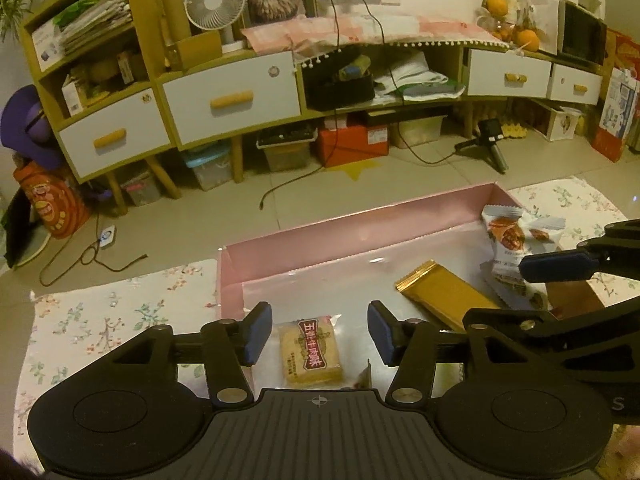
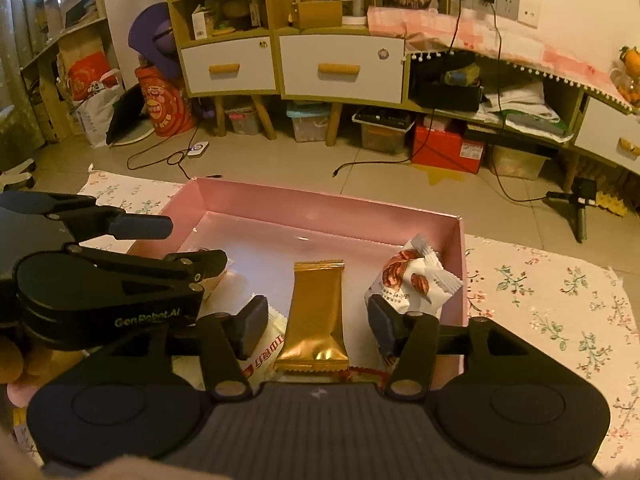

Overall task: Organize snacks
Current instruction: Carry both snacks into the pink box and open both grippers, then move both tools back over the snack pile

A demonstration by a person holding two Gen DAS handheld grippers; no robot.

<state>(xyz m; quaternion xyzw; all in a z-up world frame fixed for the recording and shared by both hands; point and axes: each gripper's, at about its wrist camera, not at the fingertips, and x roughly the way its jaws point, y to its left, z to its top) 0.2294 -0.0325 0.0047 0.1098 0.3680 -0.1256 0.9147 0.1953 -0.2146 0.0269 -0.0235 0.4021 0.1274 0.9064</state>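
Observation:
A pink box point(image 1: 360, 220) point(image 2: 320, 204) lies open on a floral cloth. In the left wrist view a tan biscuit pack point(image 1: 310, 350) rests on the box floor between the fingers of my left gripper point(image 1: 316, 334), whose pads stand clear of it. In the right wrist view a gold bar wrapper point(image 2: 316, 312) lies between the fingers of my right gripper point(image 2: 318, 324), untouched by the pads. A white nut snack bag point(image 2: 408, 280) point(image 1: 516, 240) leans in the box's right corner. Another white packet point(image 2: 266, 350) lies under the right gripper's left finger. The gold wrapper point(image 1: 444, 300) also shows in the left view.
A floral cloth point(image 2: 540, 304) point(image 1: 100, 320) covers the floor around the box. Behind stand a white-drawered cabinet point(image 1: 228, 100), storage bins, a red box point(image 2: 448, 144), loose cables point(image 1: 400, 148) and a small tripod camera point(image 1: 490, 136). An orange bag point(image 2: 160, 104) stands at the left.

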